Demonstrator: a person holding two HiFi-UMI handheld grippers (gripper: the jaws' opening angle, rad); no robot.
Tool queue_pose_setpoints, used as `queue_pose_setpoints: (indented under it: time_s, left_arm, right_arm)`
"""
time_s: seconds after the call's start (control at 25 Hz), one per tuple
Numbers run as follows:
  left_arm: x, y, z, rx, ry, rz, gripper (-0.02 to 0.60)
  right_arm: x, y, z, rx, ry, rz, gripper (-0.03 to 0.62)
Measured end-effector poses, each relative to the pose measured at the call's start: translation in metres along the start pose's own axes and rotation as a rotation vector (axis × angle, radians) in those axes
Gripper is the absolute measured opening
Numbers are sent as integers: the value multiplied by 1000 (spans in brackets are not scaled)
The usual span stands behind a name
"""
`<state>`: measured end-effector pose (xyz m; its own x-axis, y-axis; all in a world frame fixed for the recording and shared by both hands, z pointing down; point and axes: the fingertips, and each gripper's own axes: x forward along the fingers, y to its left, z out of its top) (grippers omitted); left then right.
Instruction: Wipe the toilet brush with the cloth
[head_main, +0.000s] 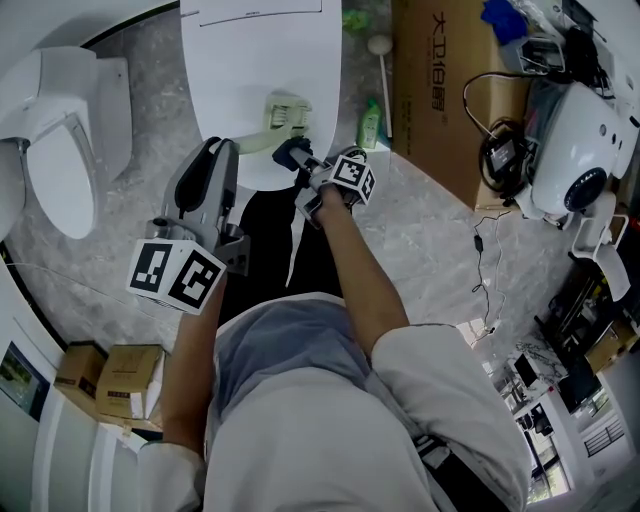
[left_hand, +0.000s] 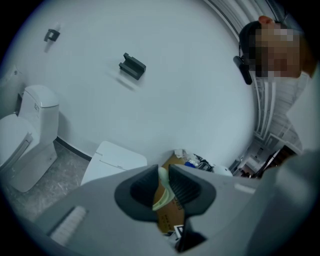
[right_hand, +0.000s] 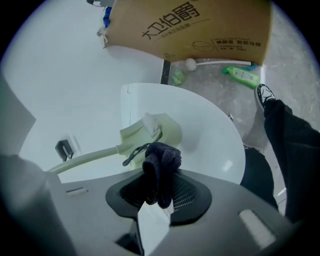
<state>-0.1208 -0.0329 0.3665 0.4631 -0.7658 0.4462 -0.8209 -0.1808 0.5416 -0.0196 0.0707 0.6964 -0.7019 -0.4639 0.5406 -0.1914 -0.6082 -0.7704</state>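
The toilet brush (head_main: 284, 112) is pale green, and its head hangs over a white rounded panel (head_main: 250, 60). Its handle runs back to my left gripper (head_main: 228, 150), which is shut on it. In the left gripper view the pale green handle (left_hand: 162, 192) shows pinched between the dark pads of that gripper (left_hand: 161, 187). My right gripper (head_main: 303, 168) is shut on a dark cloth (head_main: 290, 152) bunched just below the brush head. In the right gripper view the cloth (right_hand: 161, 162) sticks up from the gripper (right_hand: 157, 192), right in front of the brush head (right_hand: 152, 131). Whether the cloth and brush touch is unclear.
A white toilet (head_main: 60, 140) stands at the left. Behind the panel are a large cardboard box (head_main: 440, 90), a green bottle (head_main: 371, 125) and a white stick with a ball end (head_main: 381, 50). A white appliance with cables (head_main: 575, 140) is at the right, small boxes (head_main: 110, 380) at the lower left.
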Motion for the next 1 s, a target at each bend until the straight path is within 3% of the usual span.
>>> queue_pose_setpoints:
  time_s: [0.44, 0.8, 1.0]
  left_arm:
    - [3, -1, 0, 1, -2, 1, 0]
    - [5, 0, 0, -4, -1, 1, 0]
    - [3, 2, 2, -9, -7, -1, 0]
  right_arm:
    - [-11, -5, 40, -111, -5, -107, 98]
    - [-11, 23, 27, -330, 94, -105, 98]
    - [-12, 39, 16, -380, 116, -91, 98]
